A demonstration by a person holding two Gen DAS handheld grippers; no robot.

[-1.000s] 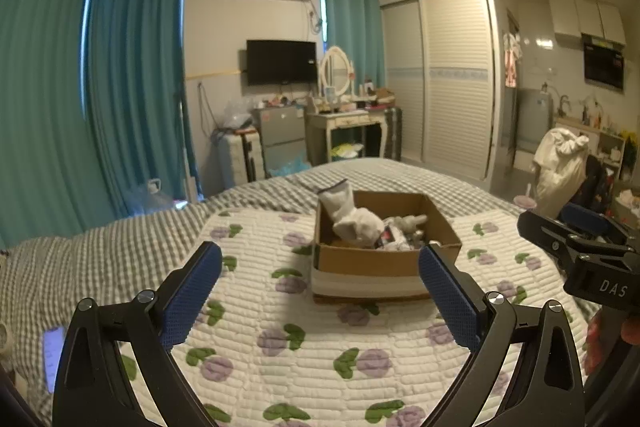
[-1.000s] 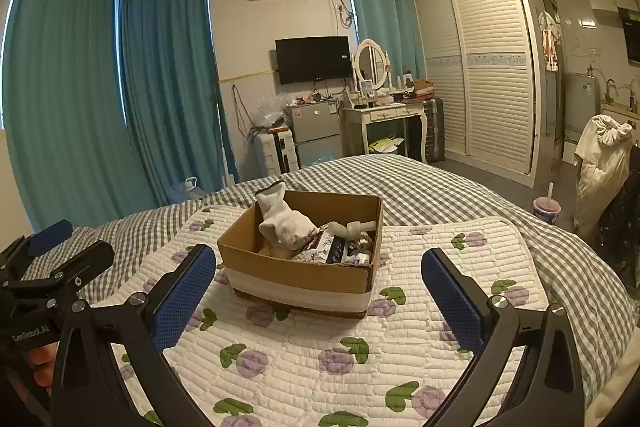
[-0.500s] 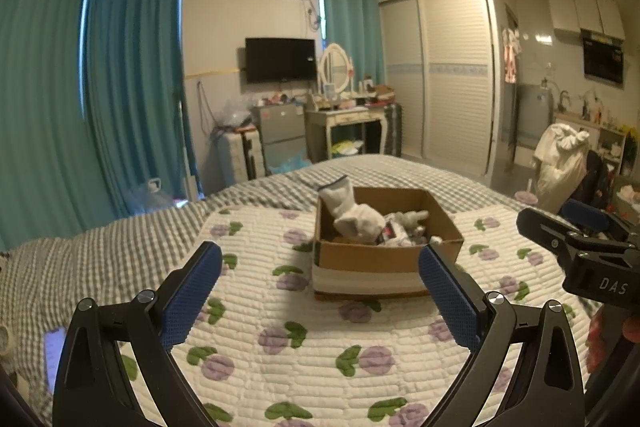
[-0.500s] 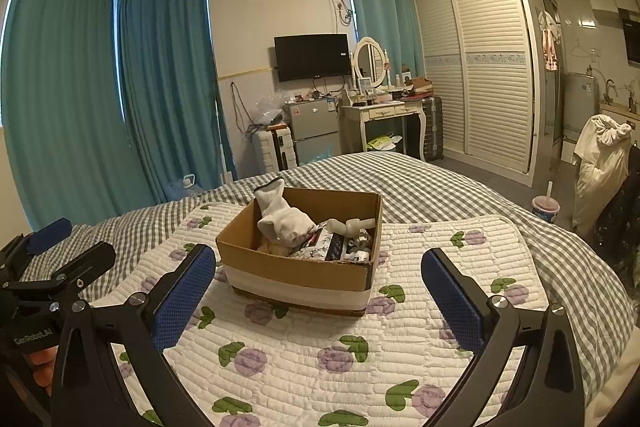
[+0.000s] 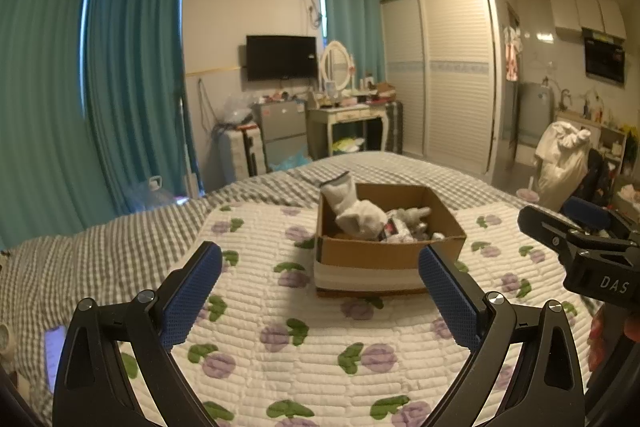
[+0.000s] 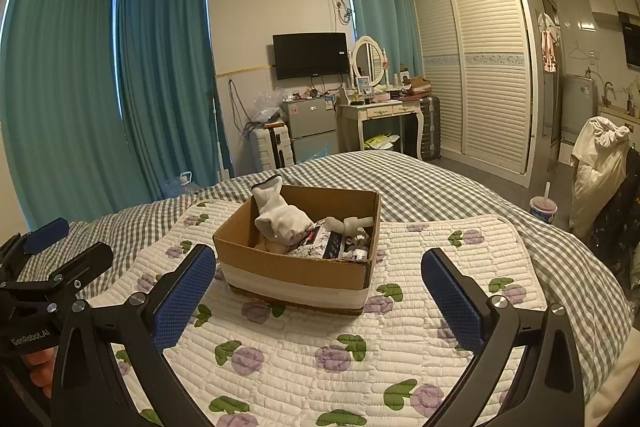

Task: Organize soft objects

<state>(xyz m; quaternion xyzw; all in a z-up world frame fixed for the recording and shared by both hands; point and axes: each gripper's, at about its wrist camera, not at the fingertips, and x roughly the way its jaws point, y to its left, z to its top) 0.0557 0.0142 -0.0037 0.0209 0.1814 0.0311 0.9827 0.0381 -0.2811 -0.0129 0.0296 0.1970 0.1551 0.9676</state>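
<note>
Both views have slightly lowered; left gripper (image 5: 320, 277) and right gripper (image 6: 319, 277) hover spread, empty, cardboard box (image 6: 296, 269) at 12 o'clock.

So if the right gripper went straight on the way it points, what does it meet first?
Probably the near wall of the cardboard box on the quilt; the open right gripper faces it with nothing between, though its height is hard to judge.

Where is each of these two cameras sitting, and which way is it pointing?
Left wrist: sits on the left gripper, looking forward over the bed at the cardboard box; its own open fingers and the right gripper show.
Right wrist: sits on the right gripper, facing the same box from further right; the left gripper shows.
Both share the box, the white sock, the floral quilt and the room.
</note>
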